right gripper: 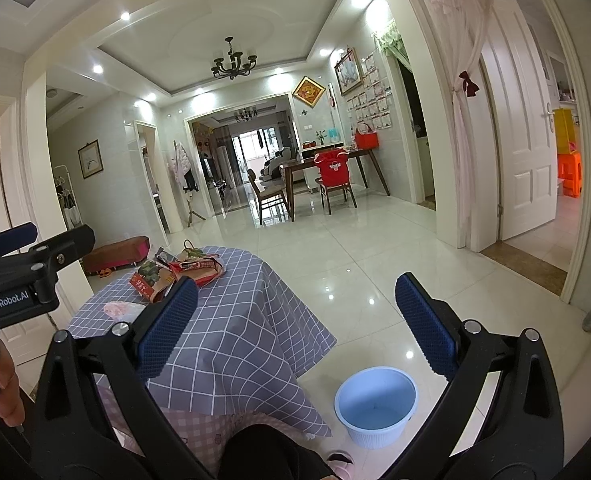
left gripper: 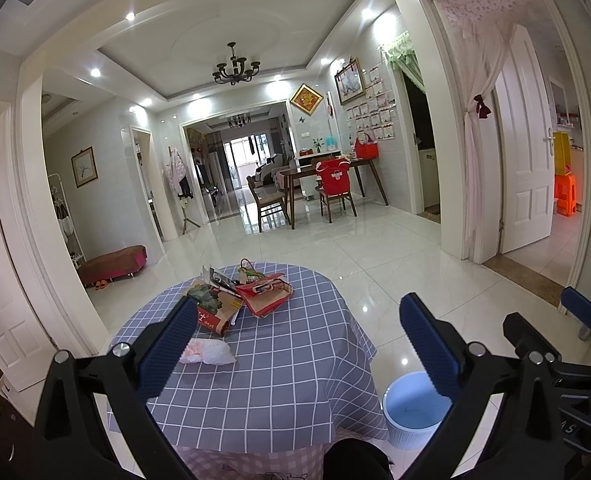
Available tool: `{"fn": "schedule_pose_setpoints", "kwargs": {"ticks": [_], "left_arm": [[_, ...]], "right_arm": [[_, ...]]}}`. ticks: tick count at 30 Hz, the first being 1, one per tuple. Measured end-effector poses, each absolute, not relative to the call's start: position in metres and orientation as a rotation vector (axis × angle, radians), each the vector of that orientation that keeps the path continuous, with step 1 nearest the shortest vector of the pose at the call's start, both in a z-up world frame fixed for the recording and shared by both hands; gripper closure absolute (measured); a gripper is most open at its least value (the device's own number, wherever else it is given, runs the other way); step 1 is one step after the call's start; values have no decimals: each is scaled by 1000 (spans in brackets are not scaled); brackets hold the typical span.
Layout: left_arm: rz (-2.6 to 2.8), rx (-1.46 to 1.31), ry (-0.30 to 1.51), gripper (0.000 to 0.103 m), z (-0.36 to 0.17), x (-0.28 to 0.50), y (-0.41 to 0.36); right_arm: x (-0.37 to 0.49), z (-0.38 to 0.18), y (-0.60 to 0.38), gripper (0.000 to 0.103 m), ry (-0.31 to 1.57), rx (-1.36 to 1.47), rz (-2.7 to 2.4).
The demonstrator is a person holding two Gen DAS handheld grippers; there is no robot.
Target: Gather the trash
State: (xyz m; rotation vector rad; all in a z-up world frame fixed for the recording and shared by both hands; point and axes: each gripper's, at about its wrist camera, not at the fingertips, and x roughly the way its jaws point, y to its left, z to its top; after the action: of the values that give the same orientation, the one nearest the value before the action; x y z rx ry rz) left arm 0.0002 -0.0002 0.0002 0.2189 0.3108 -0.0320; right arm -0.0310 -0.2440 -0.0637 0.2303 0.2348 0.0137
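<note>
A small table with a blue checked cloth point(left gripper: 279, 360) holds trash: a crumpled white and pink plastic bag point(left gripper: 207, 353), a brown paper bag with a plant print point(left gripper: 215, 312), a red wrapper point(left gripper: 269, 292) and other packaging behind. They show in the right wrist view too: the pile point(right gripper: 183, 270) and the plastic bag point(right gripper: 121, 310). A pale blue bin point(left gripper: 413, 410) point(right gripper: 375, 406) stands empty on the floor right of the table. My left gripper point(left gripper: 299, 344) is open above the table's near side. My right gripper point(right gripper: 295, 324) is open, right of the table, above the bin.
Shiny white tiled floor point(right gripper: 375, 264) spreads beyond the table. A dining table with chairs point(left gripper: 327, 188) stands far back. An open white door point(left gripper: 523, 152) is at the right, a low brown bench point(left gripper: 111, 266) at the left wall. The person's knee point(right gripper: 267, 452) is below.
</note>
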Motion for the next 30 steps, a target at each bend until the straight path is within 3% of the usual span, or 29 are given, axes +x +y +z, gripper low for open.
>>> {"fn": "schedule_pose_setpoints", "kwargs": {"ticks": [30], "left_arm": [[-31,222,312,4,0,0,-1]], "right_arm": [[-29,-68,-235,6,239,242,19]]}}
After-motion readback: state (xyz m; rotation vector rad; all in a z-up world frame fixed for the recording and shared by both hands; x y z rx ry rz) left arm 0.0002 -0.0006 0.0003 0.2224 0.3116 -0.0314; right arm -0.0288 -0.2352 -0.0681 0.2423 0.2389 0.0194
